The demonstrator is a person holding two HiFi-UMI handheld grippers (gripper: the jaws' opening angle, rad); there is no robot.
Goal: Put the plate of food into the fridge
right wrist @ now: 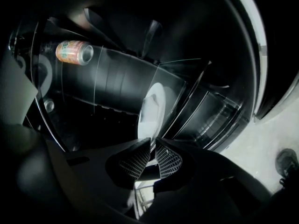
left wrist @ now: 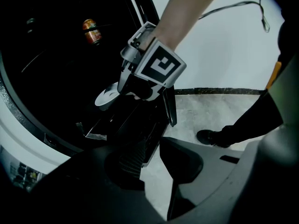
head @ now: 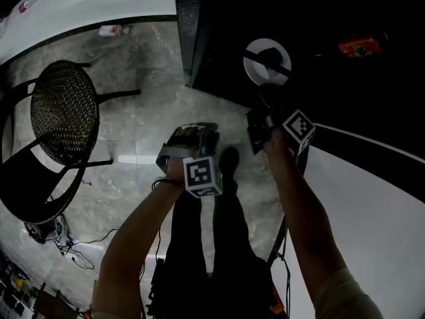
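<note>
your right gripper (right wrist: 153, 146) was clamped on the near rim of the white plate (right wrist: 152, 108), with both ribbed pads pressed against its edge. the plate reached straight out ahead of the jaws into the dark inside of the fridge (right wrist: 117, 78). the right gripper view showed the plate almost edge-on. the head view showed it from above as a full round disc, so i judged it close to level and carried by one side only. whether any food lay on it could not be made out in this dim light. the plate hung over the clear shelves and bins and did not seem to rest on any of them yet. an orange can (right wrist: 74, 52) lay on its side further in, up and to the left in the right gripper view, well apart from the plate. your left gripper (left wrist: 154, 150) held back outside the fridge, aimed down at the marble floor (head: 139, 138), its jaws a narrow gap apart with nothing between them. the right hand was therefore the one at the plate. the coming move looked like a push along the gripper's own line, deeper over a shelf, then a lowering. with the weight out beyond the jaws, the far rim could dip.
</note>
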